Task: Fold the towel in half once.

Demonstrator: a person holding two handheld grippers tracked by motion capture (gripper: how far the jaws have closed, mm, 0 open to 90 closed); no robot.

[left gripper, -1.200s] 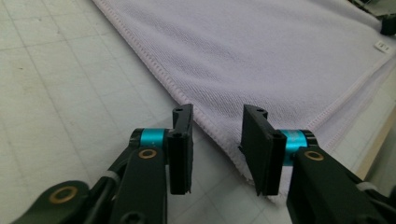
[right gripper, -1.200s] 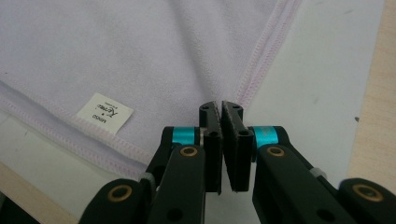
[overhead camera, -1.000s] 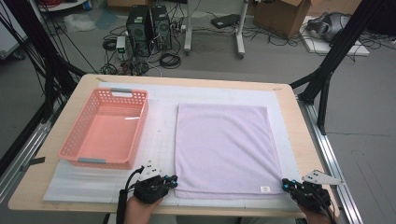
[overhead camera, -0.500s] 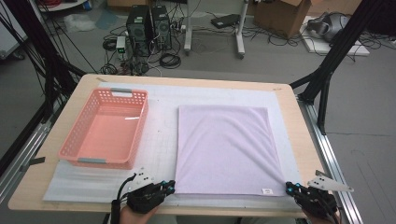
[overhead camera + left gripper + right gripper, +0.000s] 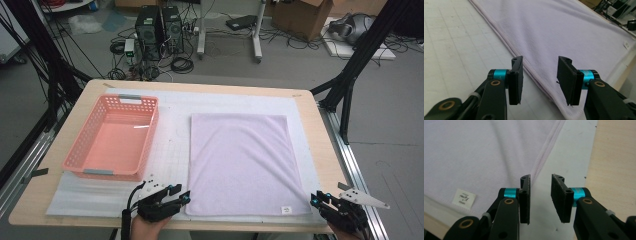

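Observation:
A lilac towel [image 5: 242, 160] lies spread flat on the white mat [image 5: 172, 145], its small label [image 5: 285, 209] near the front right corner. My left gripper [image 5: 182, 197] rests at the towel's front left corner. Its jaws have just been opening and stand apart, with the towel [image 5: 564, 30] edge running under the gap of the left gripper [image 5: 540, 72], untouched by the pads. My right gripper [image 5: 316, 200] sits at the front right corner. Its jaws have also just been opening; the right gripper [image 5: 541, 187] hovers over the towel [image 5: 486, 157] hem with nothing between its pads.
An empty pink basket [image 5: 114, 137] stands on the left half of the mat. Bare wooden table [image 5: 327, 165] runs along the right, with its front edge close behind both grippers. Computers and cables lie on the floor beyond the far edge.
Both grippers' jaws were together at the towel's front corners and now stand apart. The towel has settled flat, and the hands have shifted only slightly.

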